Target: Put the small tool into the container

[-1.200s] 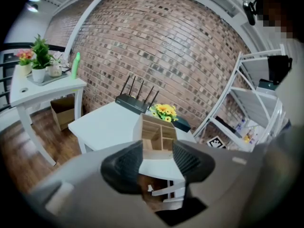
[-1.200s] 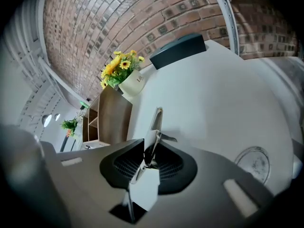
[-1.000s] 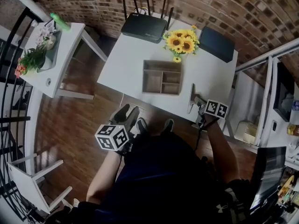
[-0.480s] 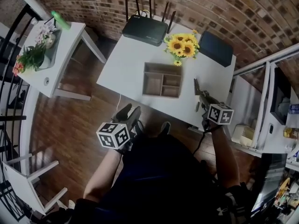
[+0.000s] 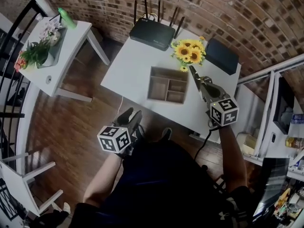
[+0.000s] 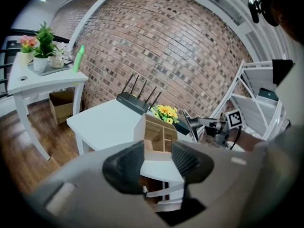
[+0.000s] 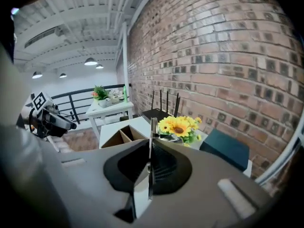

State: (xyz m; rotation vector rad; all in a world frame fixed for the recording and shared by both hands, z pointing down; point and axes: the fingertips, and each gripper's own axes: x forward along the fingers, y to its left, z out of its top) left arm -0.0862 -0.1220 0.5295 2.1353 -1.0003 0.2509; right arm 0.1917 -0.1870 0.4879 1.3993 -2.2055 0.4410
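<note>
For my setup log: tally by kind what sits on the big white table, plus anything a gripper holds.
Router: 1
Sunflower bunch: 1
Wooden container: 1
Dark teal box: 1
Small tool, held in the right gripper: 1
Total: 5

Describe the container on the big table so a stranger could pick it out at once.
Start at the big white table against the brick wall. On its near half, in front of the black router and the sunflowers, sits the container: an open-topped box of pale wood split into compartments, the only wooden thing on that table.
</note>
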